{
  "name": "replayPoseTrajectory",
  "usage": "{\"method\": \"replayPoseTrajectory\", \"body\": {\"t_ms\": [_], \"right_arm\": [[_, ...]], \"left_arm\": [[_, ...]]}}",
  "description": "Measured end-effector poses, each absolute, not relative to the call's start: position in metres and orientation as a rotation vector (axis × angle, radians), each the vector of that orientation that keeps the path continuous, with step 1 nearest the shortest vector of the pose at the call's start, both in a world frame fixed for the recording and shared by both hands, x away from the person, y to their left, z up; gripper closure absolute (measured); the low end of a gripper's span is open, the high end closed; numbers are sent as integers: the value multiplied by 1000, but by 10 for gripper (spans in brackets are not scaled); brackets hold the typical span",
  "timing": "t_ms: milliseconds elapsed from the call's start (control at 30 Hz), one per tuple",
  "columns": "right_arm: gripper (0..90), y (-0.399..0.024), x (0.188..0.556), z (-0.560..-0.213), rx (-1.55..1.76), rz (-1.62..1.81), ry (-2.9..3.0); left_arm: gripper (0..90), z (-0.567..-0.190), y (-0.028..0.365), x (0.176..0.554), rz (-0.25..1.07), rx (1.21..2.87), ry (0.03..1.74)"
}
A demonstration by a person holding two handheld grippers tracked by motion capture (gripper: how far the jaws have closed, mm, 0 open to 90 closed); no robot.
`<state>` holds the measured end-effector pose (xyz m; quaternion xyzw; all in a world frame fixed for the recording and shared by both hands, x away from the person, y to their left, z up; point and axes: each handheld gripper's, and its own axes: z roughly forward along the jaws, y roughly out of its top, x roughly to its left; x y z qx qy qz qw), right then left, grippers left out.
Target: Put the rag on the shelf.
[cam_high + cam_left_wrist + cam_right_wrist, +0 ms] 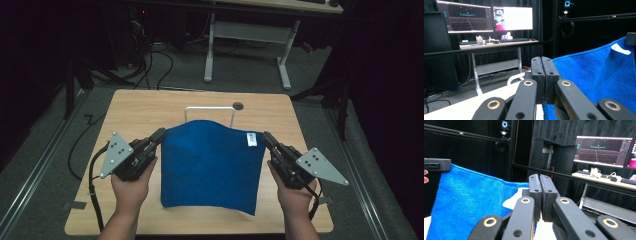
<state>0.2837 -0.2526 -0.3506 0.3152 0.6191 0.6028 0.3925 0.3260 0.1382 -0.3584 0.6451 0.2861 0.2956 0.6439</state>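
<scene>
Two tools pinch the blue towel's [210, 167] top corners, the left tool [159, 135] and right tool [266, 137] both clenched on cloth, holding it spread at the centre of the high view above the wooden surface [140, 107], before a white rack [209, 111]. Keeping both hands level and the top edge taut should let it hang without twisting. Its white label [251, 139] near the upper right corner is too small to read.

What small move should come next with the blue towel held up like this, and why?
Probably carry the blue towel forward toward the white rack. Left gripper and right gripper are each shut on a top corner; the towel hangs spread between them, its lower edge near the table, and the rack's bar stands just behind it.
</scene>
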Motion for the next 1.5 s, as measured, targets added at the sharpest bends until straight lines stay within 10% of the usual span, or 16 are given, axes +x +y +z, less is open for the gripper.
{"method": "replayPoseTrajectory", "body": {"t_ms": [1500], "right_arm": [[895, -251, 487, -307, 948, 1290, 1621]], "left_arm": [[897, -318, 130, 529, 896, 1693, 822]]}}
